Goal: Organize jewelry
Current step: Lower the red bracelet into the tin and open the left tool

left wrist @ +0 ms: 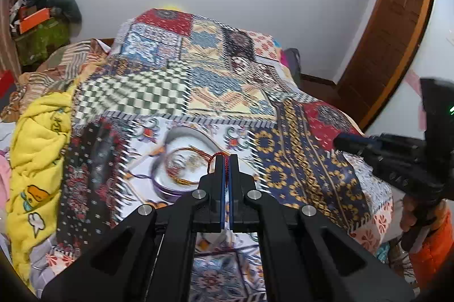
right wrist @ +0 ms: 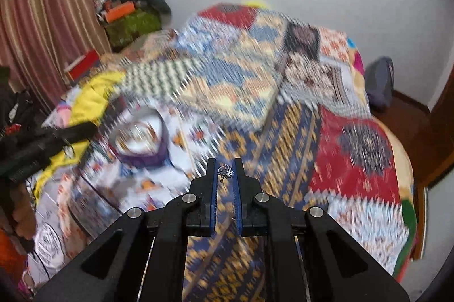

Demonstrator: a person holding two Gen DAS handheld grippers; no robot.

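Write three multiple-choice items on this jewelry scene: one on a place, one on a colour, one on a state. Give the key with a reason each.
1. Where does the heart-shaped box sit?
A. on the patchwork bedspread
B. on the floor
C. on a wall shelf

2. What colour is the cord in the left gripper?
A. green
B. red
C. white

3. What is the state of the right gripper?
A. wide open and empty
B. out of view
C. shut on a small silver piece

Key: 1 A, the box rests on the printed cloth; 2 B, a red braid loops out at the fingertips; 3 C, the metal trinket sits pinched between the fingers.
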